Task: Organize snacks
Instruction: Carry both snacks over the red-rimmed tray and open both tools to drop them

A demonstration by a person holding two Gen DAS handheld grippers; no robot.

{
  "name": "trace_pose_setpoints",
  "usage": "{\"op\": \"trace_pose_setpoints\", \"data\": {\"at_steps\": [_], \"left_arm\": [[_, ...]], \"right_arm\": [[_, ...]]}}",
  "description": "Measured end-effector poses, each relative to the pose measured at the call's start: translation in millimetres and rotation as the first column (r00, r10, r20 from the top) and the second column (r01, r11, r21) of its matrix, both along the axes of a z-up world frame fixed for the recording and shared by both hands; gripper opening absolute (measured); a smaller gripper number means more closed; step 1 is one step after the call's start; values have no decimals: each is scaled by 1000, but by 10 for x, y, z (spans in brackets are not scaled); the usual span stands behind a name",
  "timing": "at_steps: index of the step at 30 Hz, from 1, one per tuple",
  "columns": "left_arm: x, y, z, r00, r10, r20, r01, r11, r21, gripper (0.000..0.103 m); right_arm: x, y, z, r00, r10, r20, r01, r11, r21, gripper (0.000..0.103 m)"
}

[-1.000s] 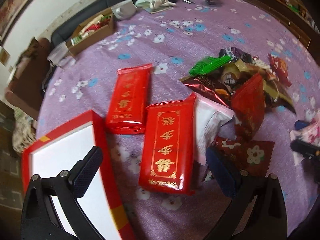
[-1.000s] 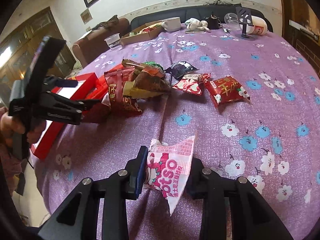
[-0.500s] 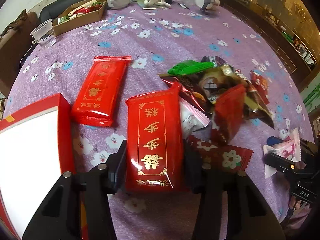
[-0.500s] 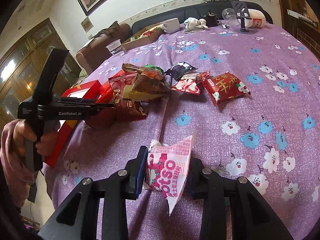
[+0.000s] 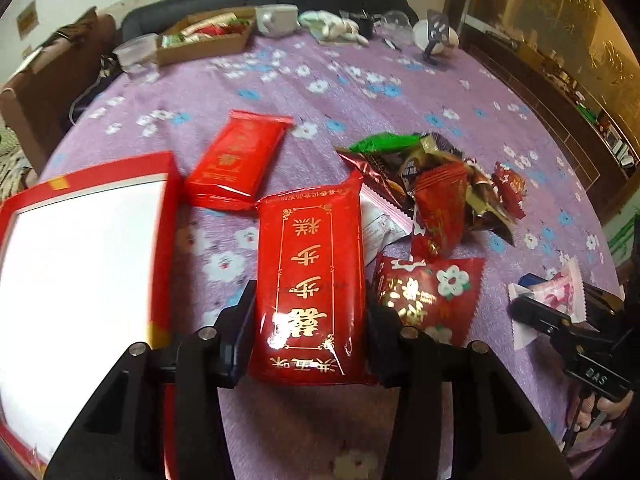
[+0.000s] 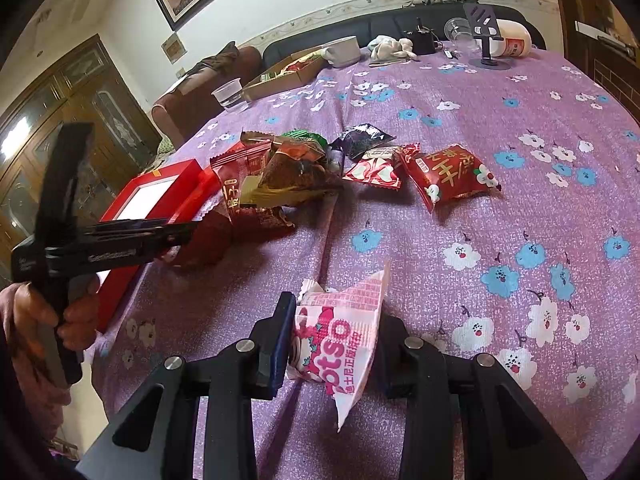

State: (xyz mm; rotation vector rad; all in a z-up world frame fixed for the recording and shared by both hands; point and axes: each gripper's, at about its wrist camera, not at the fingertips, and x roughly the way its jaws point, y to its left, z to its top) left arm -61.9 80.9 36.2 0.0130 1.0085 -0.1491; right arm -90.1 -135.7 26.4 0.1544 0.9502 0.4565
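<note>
Since a second ago our left gripper has closed on the long red packet, lower centre. Our right gripper pinches the pink packet, bottom centre.

- The left gripper is matte black plastic, with silver round screw heads on each finger arm.
- The right gripper looks the same — black arms, silver screws, a dark blue pad.
- White lettering marks the black handles.
</note>
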Motion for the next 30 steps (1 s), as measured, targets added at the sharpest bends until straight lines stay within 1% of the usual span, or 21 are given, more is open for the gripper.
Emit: {"op": "trace_pose_setpoints", "data": {"at_steps": [5, 9, 11, 17, 22, 27, 30], "left_arm": [[-254, 71, 205, 997, 7, 83, -8, 1000, 17, 45], [-464, 257, 366, 989, 47, 138, -50, 999, 18, 45], [-560, 369, 428, 983, 74, 165, -79, 997, 25, 45], [-851, 714, 538, 959, 152, 238, -169, 984, 50, 45], [-989, 1006, 520, 938, 226, 263, -251, 966, 65, 45], [-1079, 1332, 454, 909, 308, 280, -347, 933, 100, 45], [-1129, 1478, 430, 893, 341, 293, -385, 917, 108, 45]], "right_arm": [[-69, 95, 29, 1000, 13, 25, -11, 998, -61, 33], [-123, 137, 96, 999, 16, 39, -14, 999, -44, 32], [-166, 194, 172, 998, 26, 64, -23, 999, -44, 32], [-298, 515, 429, 986, 95, 140, -93, 995, -20, 32], [-327, 922, 532, 978, 145, 150, -145, 989, -10, 32], [-313, 1369, 538, 973, 190, 134, -190, 982, -7, 32], [-307, 1602, 520, 971, 207, 118, -208, 978, -6, 32]]}}
